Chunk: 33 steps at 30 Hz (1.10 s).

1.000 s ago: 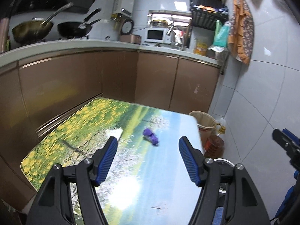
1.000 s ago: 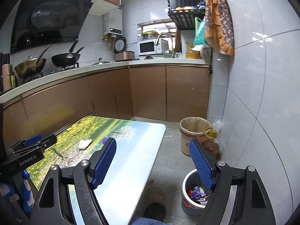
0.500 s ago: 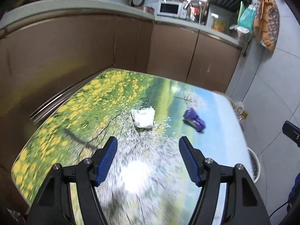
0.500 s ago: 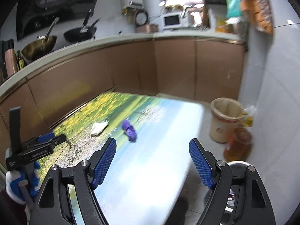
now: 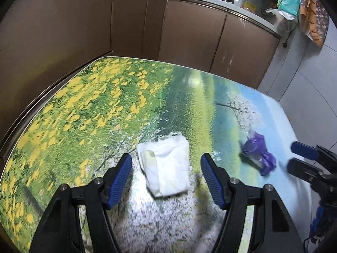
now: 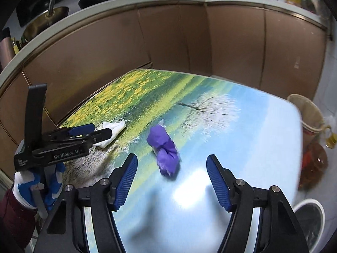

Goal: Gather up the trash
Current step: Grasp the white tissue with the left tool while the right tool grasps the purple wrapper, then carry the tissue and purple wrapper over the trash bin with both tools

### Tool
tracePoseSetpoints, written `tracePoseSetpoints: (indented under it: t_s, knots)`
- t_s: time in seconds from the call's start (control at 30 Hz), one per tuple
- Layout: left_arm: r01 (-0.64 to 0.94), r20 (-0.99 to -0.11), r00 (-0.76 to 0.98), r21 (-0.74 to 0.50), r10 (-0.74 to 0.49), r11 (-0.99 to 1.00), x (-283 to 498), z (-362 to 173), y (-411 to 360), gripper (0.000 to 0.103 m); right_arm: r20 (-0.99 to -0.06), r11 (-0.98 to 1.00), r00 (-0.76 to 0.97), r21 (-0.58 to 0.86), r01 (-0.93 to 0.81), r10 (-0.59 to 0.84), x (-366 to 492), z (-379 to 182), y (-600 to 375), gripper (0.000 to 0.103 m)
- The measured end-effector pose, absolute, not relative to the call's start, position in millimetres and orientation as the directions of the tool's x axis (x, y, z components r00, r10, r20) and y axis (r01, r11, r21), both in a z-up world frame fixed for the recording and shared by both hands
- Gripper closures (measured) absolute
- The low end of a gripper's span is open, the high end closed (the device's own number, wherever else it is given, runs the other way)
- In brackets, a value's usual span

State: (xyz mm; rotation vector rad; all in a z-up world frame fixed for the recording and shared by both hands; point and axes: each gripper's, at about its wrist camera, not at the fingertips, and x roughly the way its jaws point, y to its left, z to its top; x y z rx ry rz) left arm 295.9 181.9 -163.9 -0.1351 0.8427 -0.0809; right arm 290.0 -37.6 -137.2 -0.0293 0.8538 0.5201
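Observation:
A crumpled white tissue [image 5: 166, 164] lies on the landscape-print table [image 5: 94, 105]. My left gripper [image 5: 166, 179] is open, its blue-padded fingers on either side of the tissue, just above it. A purple crumpled wrapper [image 6: 165, 149] lies to the right, also seen in the left wrist view [image 5: 258, 155]. My right gripper [image 6: 171, 177] is open just in front of the wrapper, which lies between and beyond its fingertips. The right gripper shows in the left wrist view [image 5: 303, 158], and the left gripper in the right wrist view [image 6: 88, 132], over the tissue [image 6: 112, 130].
Brown kitchen cabinets [image 5: 189, 38] stand behind the table. A lined waste bin [image 6: 307, 116] and an amber bottle [image 6: 313, 164] stand on the floor past the table's right edge. A white bin [image 6: 311, 217] is at the lower right.
Both grippers have moved forward and down toward the table. The left one now straddles the tissue and the right one has closed in on the purple wrapper. Both stay open.

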Motion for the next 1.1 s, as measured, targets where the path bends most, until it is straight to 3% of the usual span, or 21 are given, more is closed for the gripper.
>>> tracePoseSetpoints:
  t_s: [0.1,0.23,0.3,0.47,0.8,1.1]
  knots:
    - [0.037,-0.732,0.665,-0.167,-0.149,0.985,297,-163,182,0.04,-0.734,0.864,0.52,0.18,-0.471,0.437,303,-146,-26,0.039]
    - [0.049,-0.749,0.642,-0.172,-0.163,0.984,301,-168,180,0.056,-0.745,0.851,0.493,0.188,-0.49,0.449,313,-159,-12,0.047]
    - [0.054,-0.751,0.638,-0.179,-0.172,0.982,302,-168,180,0.057,-0.754,0.85,0.484,0.182,-0.494,0.443,314,-163,-8,0.051]
    - [0.058,-0.752,0.637,-0.172,-0.169,0.983,301,-168,179,0.063,-0.763,0.851,0.478,0.174,-0.496,0.435,316,-167,-3,0.071]
    - [0.076,-0.754,0.64,-0.127,-0.146,0.989,292,-168,169,0.087,-0.76,0.852,0.478,0.185,-0.49,0.44,305,-167,-12,0.074]
    - [0.008,-0.746,0.644,-0.218,-0.172,0.976,238,-158,177,0.096,-0.719,0.842,0.484,0.271,-0.466,0.499,254,-148,-44,0.075]
